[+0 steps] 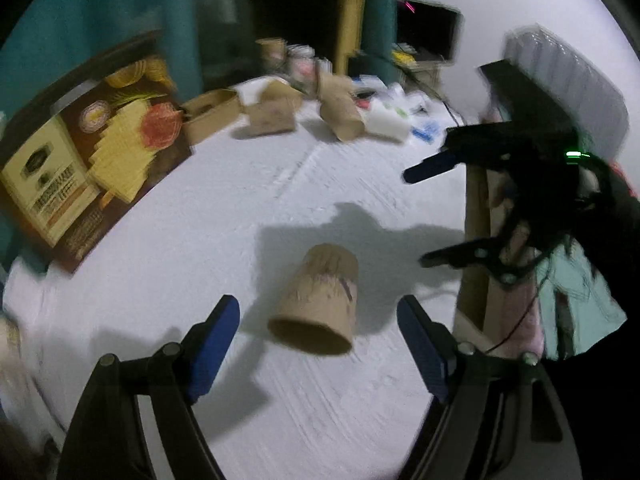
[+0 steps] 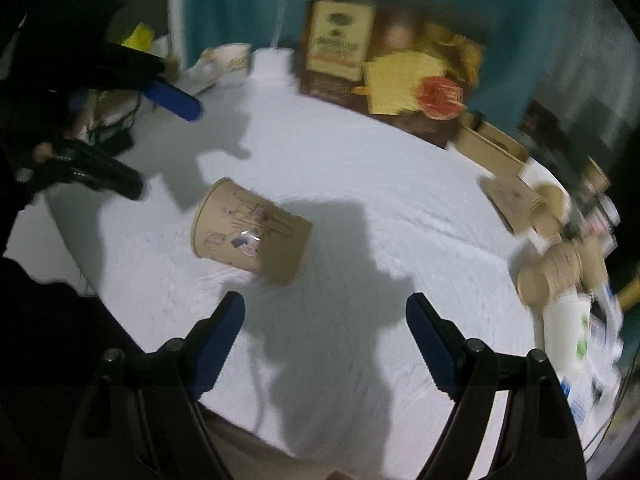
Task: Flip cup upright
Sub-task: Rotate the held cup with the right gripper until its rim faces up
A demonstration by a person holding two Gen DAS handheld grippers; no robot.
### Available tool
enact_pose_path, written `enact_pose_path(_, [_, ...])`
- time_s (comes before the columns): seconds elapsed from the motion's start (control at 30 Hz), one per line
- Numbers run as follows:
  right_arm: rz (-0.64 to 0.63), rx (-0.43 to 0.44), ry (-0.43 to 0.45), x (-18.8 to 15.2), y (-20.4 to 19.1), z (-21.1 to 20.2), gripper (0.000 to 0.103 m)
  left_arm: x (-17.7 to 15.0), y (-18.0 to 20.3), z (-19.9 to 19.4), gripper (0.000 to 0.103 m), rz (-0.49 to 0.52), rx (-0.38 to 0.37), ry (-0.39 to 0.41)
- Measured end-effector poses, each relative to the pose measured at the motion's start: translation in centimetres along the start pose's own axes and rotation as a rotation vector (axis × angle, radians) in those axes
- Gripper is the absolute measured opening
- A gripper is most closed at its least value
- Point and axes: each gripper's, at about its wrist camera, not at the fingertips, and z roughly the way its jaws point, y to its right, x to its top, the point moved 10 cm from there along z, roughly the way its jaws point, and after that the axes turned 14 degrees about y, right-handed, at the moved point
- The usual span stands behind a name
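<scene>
A brown paper cup (image 1: 318, 304) with a printed pattern lies on its side on the white table (image 1: 240, 200), its open mouth facing my left gripper. My left gripper (image 1: 318, 320) is open and empty, its blue pads on either side of the cup's mouth, apart from it. In the right wrist view the cup (image 2: 250, 232) lies ahead and to the left of my right gripper (image 2: 326, 320), which is open and empty. The right gripper also shows at the right of the left wrist view (image 1: 424, 216), and the left gripper at the left of the right wrist view (image 2: 168, 144).
A printed box (image 1: 88, 152) stands at the table's left. Several paper cups and cardboard boxes (image 1: 304, 108) crowd the far edge, and they also show in the right wrist view (image 2: 560, 240). A lamp base (image 2: 276, 60) stands at the back.
</scene>
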Motion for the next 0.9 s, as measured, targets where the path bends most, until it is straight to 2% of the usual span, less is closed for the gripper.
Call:
enact_pose_path(0.1, [-0.146,0.029,-0.045,0.6,-1.3,2.0,0.081,-2.1,-1.1,-1.9,0.081,-0.148,0.041,0.043])
enact_pose_path(0.2, [-0.332,0.067,-0.093,0.9,-2.9,3.5,0.081,-4.5,-2.4,-2.4,0.081,-0.255,0.086,0.041])
enact_pose_path(0.37, [-0.494,0.12,-0.164,1.6,-4.5,5.7,0.081,-6.1,-3.8,-3.5,0.081,-0.383,0.11,0.083])
enact_pose_path(0.47, [-0.577,0.152,-0.228,1.4,-5.3,7.2,0.081,-6.5,-4.6,-3.9,0.081,-0.407,0.137,0.109])
enact_pose_path(0.6, [-0.655,0.189,-0.283,1.4,-6.7,8.8,0.081,-7.9,-4.9,-3.7,0.081,-0.398,0.17,0.09])
enact_pose_path(0.9, [-0.77,0.203,-0.362,1.4,-8.4,11.1,0.081,-9.9,-5.8,-4.5,0.081,-0.442,0.152,0.103])
